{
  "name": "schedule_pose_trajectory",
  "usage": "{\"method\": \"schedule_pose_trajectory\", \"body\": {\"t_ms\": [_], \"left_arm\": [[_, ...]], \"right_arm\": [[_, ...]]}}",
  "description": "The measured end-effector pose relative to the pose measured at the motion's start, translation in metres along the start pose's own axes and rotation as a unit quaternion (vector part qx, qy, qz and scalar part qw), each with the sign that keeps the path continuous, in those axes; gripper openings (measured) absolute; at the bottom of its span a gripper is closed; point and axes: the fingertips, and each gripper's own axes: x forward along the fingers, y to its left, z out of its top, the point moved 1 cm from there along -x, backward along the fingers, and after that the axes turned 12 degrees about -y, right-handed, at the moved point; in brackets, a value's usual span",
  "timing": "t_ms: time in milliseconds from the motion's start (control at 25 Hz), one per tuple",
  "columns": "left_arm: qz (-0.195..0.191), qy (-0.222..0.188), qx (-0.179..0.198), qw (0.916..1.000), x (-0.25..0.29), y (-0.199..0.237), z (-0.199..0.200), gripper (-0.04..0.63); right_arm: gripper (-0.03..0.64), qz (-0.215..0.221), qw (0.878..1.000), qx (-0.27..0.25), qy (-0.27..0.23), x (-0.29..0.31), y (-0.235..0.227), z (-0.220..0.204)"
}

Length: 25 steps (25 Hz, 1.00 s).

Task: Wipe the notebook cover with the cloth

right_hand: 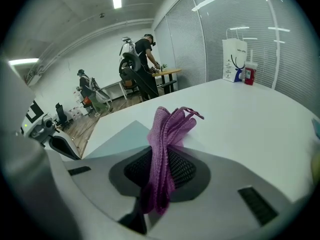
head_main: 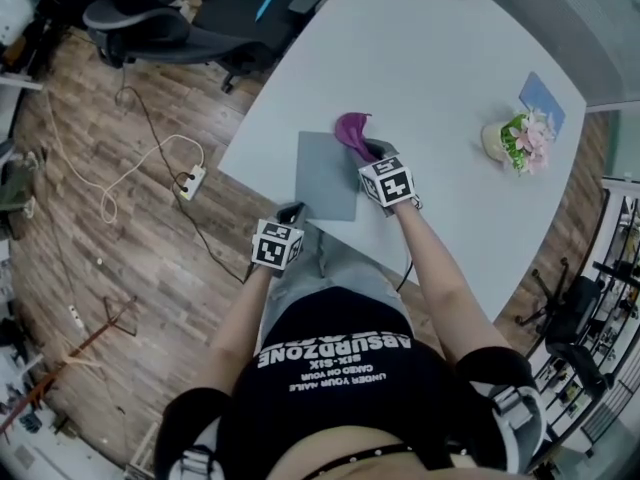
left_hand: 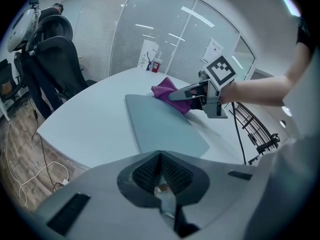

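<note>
While the right gripper [head_main: 372, 152] has its jaws clamped tight on a bunched purple cloth [right_hand: 167, 129], the grey notebook [head_main: 327, 175] lies flat and closed on the table [head_main: 450, 78], close to the table's near edge and not far from its left corner. The cloth's free end fans out past the fingertips and hangs over the notebook's far right corner. It looks to be at or just above the cover there, though no view shows clearly whether the fabric is pressed down.

What the next move turns on is that nearly all of the cover lies to the left of the cloth and back toward the person. The notebook's long axis runs from the near table edge away across the table, so a wipe would likely start at the far right corner and sweep leftward, or draw back along that length.

The left gripper [head_main: 291, 213] hangs just off the near edge of the table, beside the notebook's near short edge. Its pads are closed together on nothing. It is the nearer one for pinning that near edge, and my guess is the light notebook could slide under the cloth unless it is steadied.
</note>
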Motion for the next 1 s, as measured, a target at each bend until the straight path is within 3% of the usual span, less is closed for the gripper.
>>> {"method": "schedule_pose_trajectory", "body": {"t_ms": [280,640,1000], "left_arm": [[-0.021,0.026,0.017,0.9993,-0.001,0.000,-0.002,0.017],[-0.039,0.021,0.033,0.9985,-0.002,0.001,-0.004,0.017],[-0.055,0.018,0.028,0.9979,-0.002,0.001,-0.002,0.017]], "right_arm": [[0.080,-0.009,0.999,-0.032,0.005,-0.004,0.013,-0.004],[0.080,-0.015,0.998,-0.056,0.014,-0.013,0.031,-0.015],[0.080,-0.009,0.999,-0.032,0.008,-0.028,0.050,-0.028]]}}
